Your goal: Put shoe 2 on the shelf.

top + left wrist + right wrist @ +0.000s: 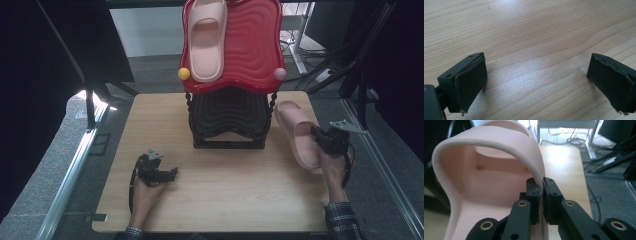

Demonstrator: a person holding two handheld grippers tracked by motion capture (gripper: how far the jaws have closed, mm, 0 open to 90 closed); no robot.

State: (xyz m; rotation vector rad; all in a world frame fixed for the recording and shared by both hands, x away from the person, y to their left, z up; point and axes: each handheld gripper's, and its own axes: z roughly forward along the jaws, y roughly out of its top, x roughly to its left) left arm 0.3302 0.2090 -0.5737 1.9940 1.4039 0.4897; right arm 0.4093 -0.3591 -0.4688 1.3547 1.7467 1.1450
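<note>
One pink slipper [206, 37] lies flat on the red top tray [255, 45] of the rack. The other slipper [298, 131], seemingly tilted, sits at the worktop's [220, 200] right side, its strap edge pinched by the right claw [542, 195].

One slipper [207, 37] lies on the rack's top tray [260, 45]; another slipper [297, 132] lies right of the rack.
</note>
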